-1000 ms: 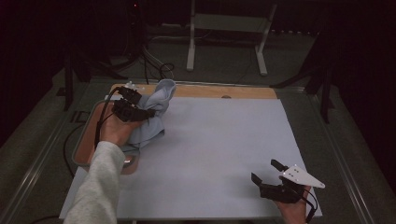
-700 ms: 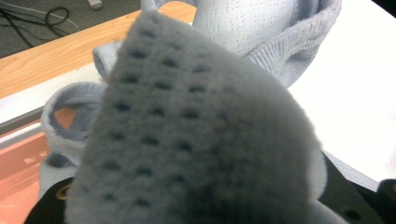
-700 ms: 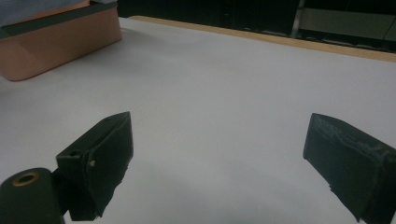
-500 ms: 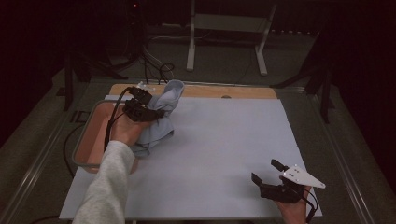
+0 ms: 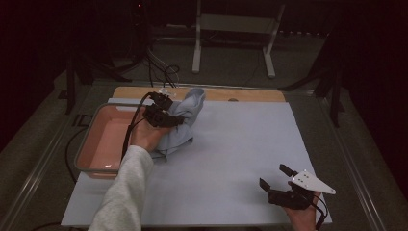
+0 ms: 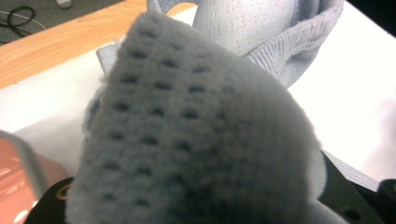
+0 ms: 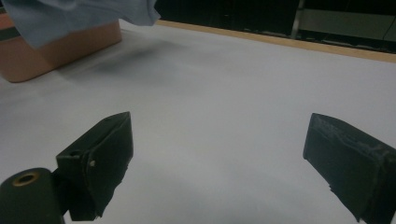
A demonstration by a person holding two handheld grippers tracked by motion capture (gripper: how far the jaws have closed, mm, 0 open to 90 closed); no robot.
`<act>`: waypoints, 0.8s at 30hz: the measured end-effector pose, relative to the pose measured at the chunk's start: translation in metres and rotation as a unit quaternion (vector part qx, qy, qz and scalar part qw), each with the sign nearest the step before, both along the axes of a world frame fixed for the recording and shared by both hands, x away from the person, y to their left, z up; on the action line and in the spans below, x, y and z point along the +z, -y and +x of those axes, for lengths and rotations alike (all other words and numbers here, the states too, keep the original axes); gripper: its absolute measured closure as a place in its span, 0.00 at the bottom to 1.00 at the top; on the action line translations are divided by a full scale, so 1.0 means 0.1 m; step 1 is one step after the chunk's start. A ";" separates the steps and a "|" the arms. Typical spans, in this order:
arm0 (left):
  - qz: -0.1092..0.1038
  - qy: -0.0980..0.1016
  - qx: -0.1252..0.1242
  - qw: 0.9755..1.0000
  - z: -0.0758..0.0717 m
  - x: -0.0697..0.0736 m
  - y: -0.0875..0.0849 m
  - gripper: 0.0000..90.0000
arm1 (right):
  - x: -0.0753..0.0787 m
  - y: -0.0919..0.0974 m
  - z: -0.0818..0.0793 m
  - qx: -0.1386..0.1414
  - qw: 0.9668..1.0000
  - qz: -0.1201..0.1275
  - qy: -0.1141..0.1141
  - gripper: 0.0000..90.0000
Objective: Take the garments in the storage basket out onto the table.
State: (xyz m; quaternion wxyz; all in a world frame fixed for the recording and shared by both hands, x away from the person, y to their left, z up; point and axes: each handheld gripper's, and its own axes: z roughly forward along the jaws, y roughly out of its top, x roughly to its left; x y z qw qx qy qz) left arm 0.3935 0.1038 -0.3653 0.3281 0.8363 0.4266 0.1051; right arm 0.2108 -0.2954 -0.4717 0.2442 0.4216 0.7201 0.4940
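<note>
The pale blue cloth (image 5: 180, 126) hangs bunched from the left gripper (image 5: 166, 113) at the far left of the white mat (image 5: 231, 144), right beside the pink tray (image 5: 103, 139), its lower folds sagging toward the mat near the tray's right wall. The left gripper has its jaws clamped on the cloth: in the left gripper view the knit fabric (image 6: 196, 130), dotted with small holes, bulges up between the jaws and covers most of them, with a ribbed hem curling behind it. The left arm, in a light grey sleeve (image 5: 125, 192), reaches forward from the near edge of the table, the hand (image 5: 146, 137) tipped up at the wrist and wrapped around the gripper's body, a black cable looping back over the tray. Well apart from all this, the right gripper (image 5: 276, 180) sits low at the near right corner of the mat, its jaws spread wide with nothing but bare mat between them in the right gripper view (image 7: 215, 163). The right hand (image 5: 300, 211) grasps it from behind, the grey three-cornered plate pointing off to the right. A strip of wooden table edge (image 5: 240, 95) shows beyond the mat.
</note>
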 end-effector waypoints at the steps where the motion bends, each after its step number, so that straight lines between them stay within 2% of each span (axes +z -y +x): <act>1: 0.006 -0.002 -0.003 1.000 0.00 -0.03 0.03 0.73 | 0.00 0.00 0.00 0.000 1.000 0.000 0.000 0.10; 2: 0.011 -0.004 -0.003 1.000 0.01 -0.06 0.07 0.73 | 0.00 0.00 0.00 0.000 1.000 0.000 0.000 0.10; 10: 0.016 -0.020 -0.005 1.000 0.03 -0.21 0.22 0.73 | 0.00 0.00 0.00 0.000 1.000 0.000 0.000 0.10; 24: 0.009 -0.031 -0.001 0.999 0.05 -0.34 0.39 0.72 | 0.00 0.00 0.00 0.001 1.000 0.000 0.000 0.10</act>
